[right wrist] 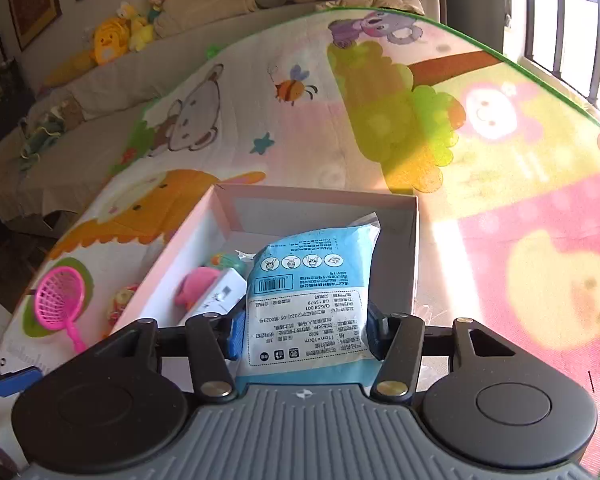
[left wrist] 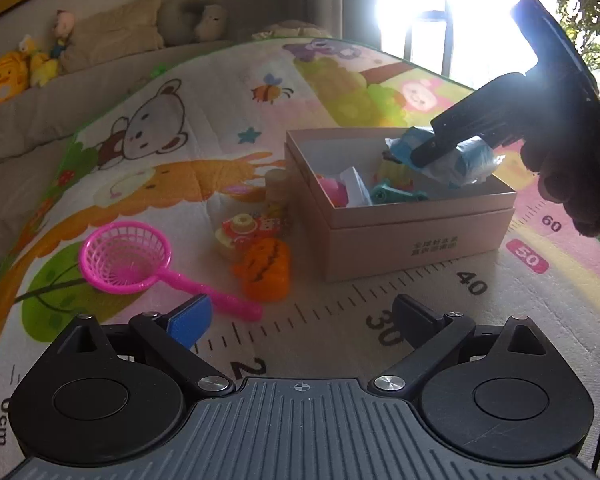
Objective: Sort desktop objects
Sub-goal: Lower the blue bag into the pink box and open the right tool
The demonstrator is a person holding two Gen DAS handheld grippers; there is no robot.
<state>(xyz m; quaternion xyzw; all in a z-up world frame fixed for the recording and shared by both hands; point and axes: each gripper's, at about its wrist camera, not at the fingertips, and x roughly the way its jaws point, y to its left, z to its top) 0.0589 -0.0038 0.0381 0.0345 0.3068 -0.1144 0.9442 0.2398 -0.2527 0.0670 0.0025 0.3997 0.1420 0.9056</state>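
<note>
- blue wipes packet (right wrist: 312, 300) pinched between right gripper (right wrist: 304, 332) fingers, hanging over the open pink box (right wrist: 414, 248).
- best lowered past the rim before letting go, clear of the toys inside.
- left gripper (left wrist: 300, 320) fingers wide and empty; pink strainer (left wrist: 126, 258) and orange toy (left wrist: 264, 270) lying just ahead-left on the play mat (left wrist: 340, 92).

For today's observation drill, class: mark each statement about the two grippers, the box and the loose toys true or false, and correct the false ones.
1. The right gripper is shut on the blue packet. True.
2. The left gripper holds the pink strainer. False: it is open and empty; the strainer lies on the mat.
3. The packet is over the open box. True.
4. The orange toy lies inside the box. False: it lies on the mat beside it.
</note>
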